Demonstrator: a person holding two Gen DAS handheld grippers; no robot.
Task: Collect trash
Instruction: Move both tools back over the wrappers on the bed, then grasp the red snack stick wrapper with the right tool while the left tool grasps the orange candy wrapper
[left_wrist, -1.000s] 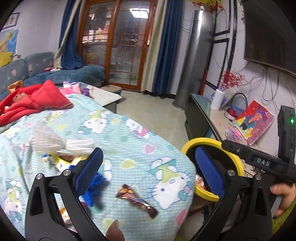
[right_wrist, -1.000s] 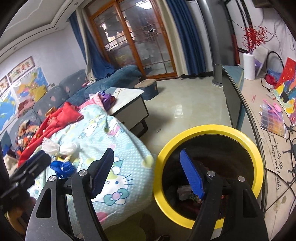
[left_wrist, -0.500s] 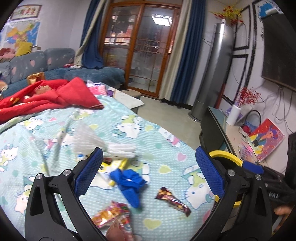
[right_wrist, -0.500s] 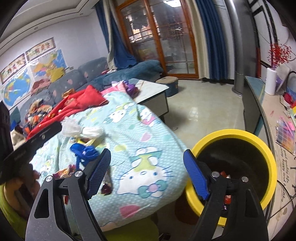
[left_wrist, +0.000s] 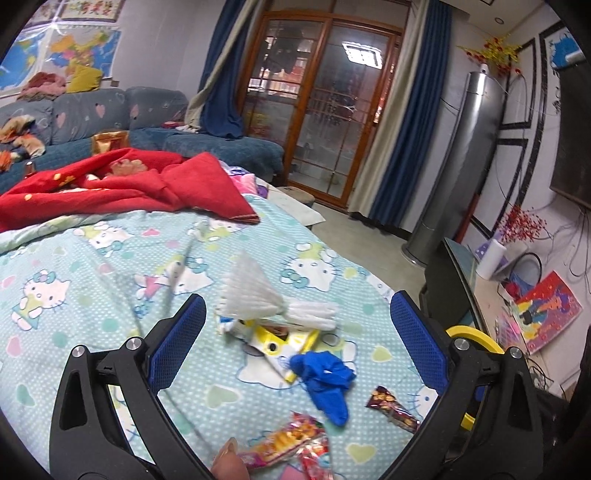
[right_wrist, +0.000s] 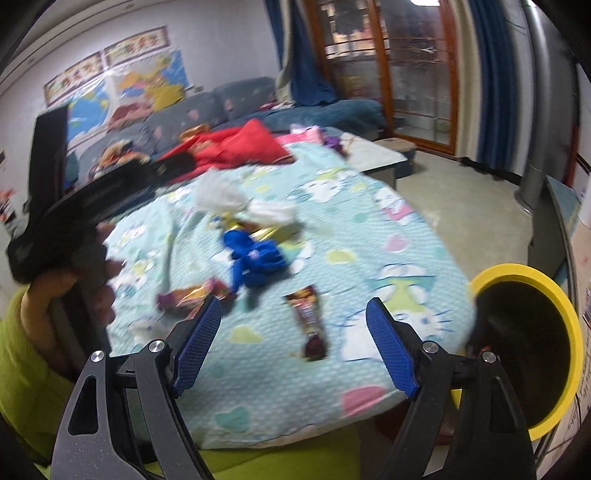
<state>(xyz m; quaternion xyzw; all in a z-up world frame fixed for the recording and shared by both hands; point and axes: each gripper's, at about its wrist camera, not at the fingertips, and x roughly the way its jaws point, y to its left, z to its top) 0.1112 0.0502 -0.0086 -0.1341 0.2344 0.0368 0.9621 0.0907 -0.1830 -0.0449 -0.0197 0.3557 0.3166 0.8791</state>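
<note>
both claws swing back from the bin to the litter

a second ago the right claw (right_wrist: 293, 341) hung over the yellow bin (right_wrist: 517, 271); now it faces the bed (right_wrist: 258, 398), open and empty, above the dark wrapper (right_wrist: 308, 319) near the bed's bin-side edge. the left claw (left_wrist: 295, 343), open and empty too, frames the blue glove (left_wrist: 327, 376) mid-bed.
</note>
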